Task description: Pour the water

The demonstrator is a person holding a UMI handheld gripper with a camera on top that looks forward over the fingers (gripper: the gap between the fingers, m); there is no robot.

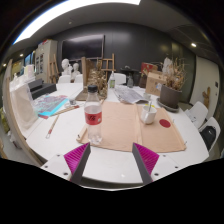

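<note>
Gripper view: pre-grasp, bottle (93, 119) not yet held.

Gripper (112, 157) is spread wide, nothing btwn the pads (76, 156); it sits low & roughly level over the near edge of the white table (115, 165), pointing across it. Bottle stands upright just beyond the left finger, on the left edge of a brown mat (122, 125), w/ dark red liquid low inside & cap on. A white cup (147, 113) stands farther right on the mat, likely the pour target. A small red disc (165, 123) lies right of the cup.

Risks, as I judge: bottle is left of the gripper's centre line, so a straight push fwd could clip it w/ the left finger & tip it. Cap looks on, so a pour would stall. Papers (50, 104) at far left would get wet from any spill.
</note>
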